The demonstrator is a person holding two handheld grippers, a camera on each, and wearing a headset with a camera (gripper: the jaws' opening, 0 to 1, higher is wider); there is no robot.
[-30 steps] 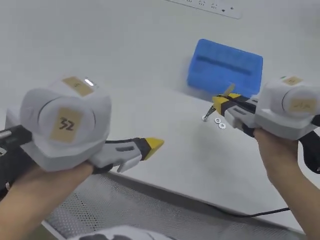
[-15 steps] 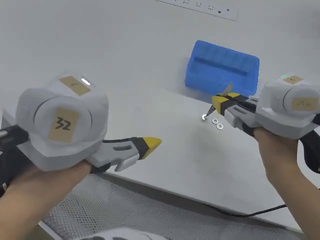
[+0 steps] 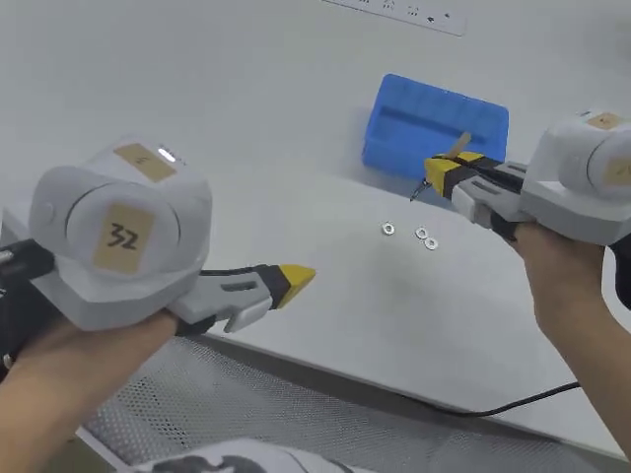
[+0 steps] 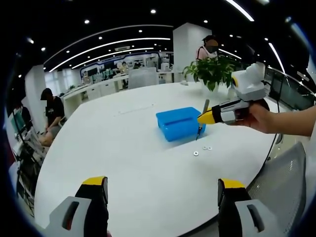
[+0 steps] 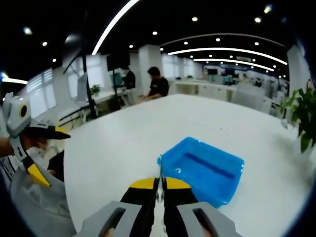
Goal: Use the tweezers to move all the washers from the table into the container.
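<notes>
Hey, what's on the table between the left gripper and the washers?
Nothing: the stretch of white table between the left gripper and the three washers is bare, as the left gripper view shows.

Three washers (image 3: 388, 230), one blue container (image 3: 437, 123) and one pair of tweezers (image 3: 457, 148).

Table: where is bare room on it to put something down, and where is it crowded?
The table is bare left of the blue container and between the washers and the left gripper. It is crowded around the washers, near the right gripper holding the tweezers.
</notes>
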